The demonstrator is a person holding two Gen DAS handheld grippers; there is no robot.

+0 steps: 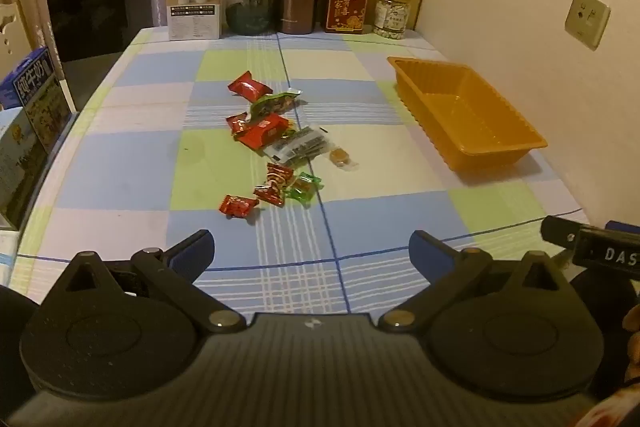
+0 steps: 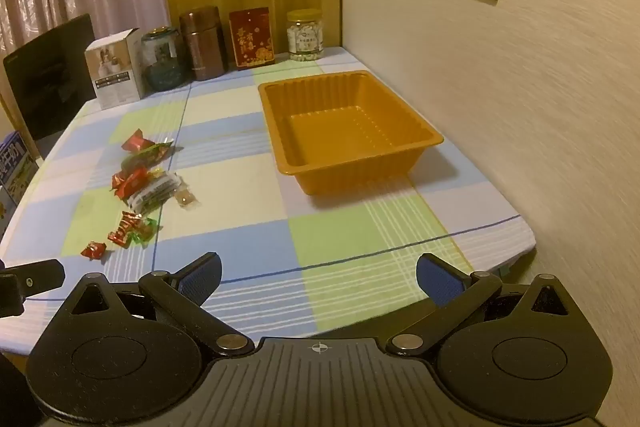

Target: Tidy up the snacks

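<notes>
Wrapped snacks (image 1: 272, 143) lie scattered mid-tablecloth (image 1: 132, 187), with the orange tray (image 2: 348, 131) at three o'clock of them, well apart, by the wall. Left gripper (image 1: 311, 247) hovers spread wide and holding nothing at six o'clock of the pile; right gripper (image 2: 319, 273), likewise spread, faces the tray.

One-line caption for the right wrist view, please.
Open right hand-held gripper faces an empty orange tray; wrapped snacks lie scattered left on the checked tablecloth.

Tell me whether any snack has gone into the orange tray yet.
No: the orange tray shows only its bare ribbed floor, while the wrapped snacks lie scattered on the checked tablecloth to its left.
</notes>
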